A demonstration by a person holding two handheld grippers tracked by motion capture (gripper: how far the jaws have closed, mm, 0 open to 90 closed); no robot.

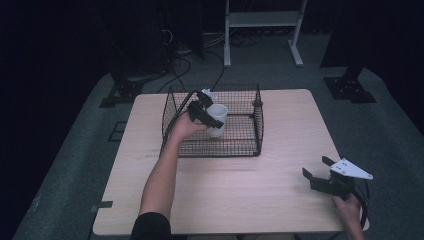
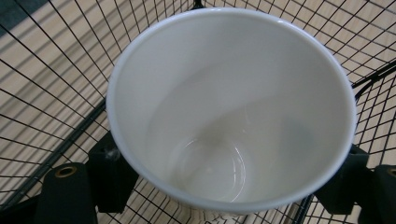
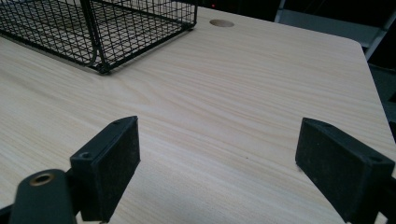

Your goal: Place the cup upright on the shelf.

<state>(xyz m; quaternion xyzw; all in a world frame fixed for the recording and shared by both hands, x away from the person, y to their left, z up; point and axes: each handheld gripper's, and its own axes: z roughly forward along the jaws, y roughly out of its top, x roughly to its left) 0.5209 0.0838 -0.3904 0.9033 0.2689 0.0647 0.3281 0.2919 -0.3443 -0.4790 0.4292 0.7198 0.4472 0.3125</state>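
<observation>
Jaws of left gripper [image 1: 210, 112] clamp white cup [image 1: 217, 119] inside wire basket [image 1: 245, 145]

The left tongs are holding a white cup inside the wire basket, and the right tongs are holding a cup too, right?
Not quite. The left tongs do hold the white cup inside the wire basket, but the right tongs hold nothing. The right gripper view shows their jaws wide apart over the bare table.

Dim high view with dark surroundings; both gripper views brighter, soft glare inside the cup [image 2: 224, 116].
</observation>
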